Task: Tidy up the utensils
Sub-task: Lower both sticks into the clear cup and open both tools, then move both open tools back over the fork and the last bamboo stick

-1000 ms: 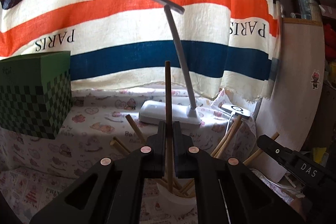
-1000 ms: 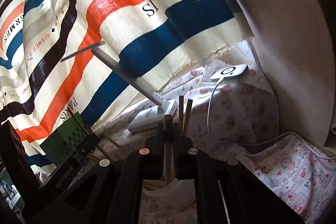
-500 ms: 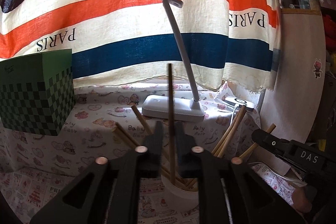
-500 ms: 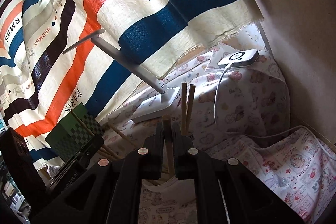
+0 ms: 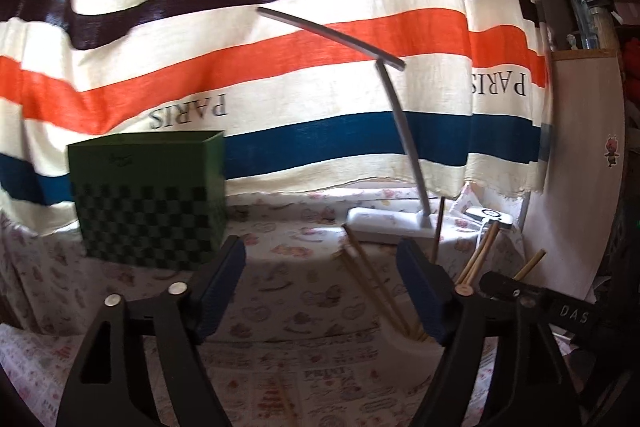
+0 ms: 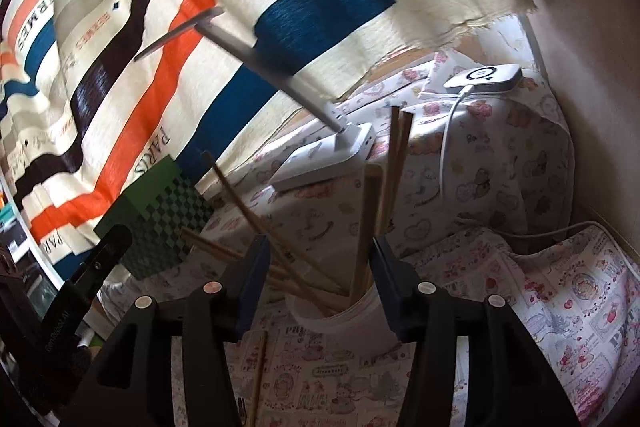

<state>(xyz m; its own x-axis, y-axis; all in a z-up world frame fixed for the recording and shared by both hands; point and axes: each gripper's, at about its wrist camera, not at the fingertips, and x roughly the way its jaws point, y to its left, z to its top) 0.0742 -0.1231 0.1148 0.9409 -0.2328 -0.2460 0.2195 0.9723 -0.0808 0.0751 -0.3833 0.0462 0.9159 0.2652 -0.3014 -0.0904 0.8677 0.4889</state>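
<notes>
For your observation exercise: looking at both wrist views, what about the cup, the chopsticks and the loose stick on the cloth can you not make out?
- Cup, right wrist view: its base is hidden behind the right gripper.
- Cup, left wrist view: mostly hidden by the left gripper's finger.
- Chopsticks: the count is unclear, since they overlap and blur.
- Loose stick: its lower end is cut off by the frame edge.

Black left gripper (image 5: 320, 267), blue pads, round pale screws
</notes>
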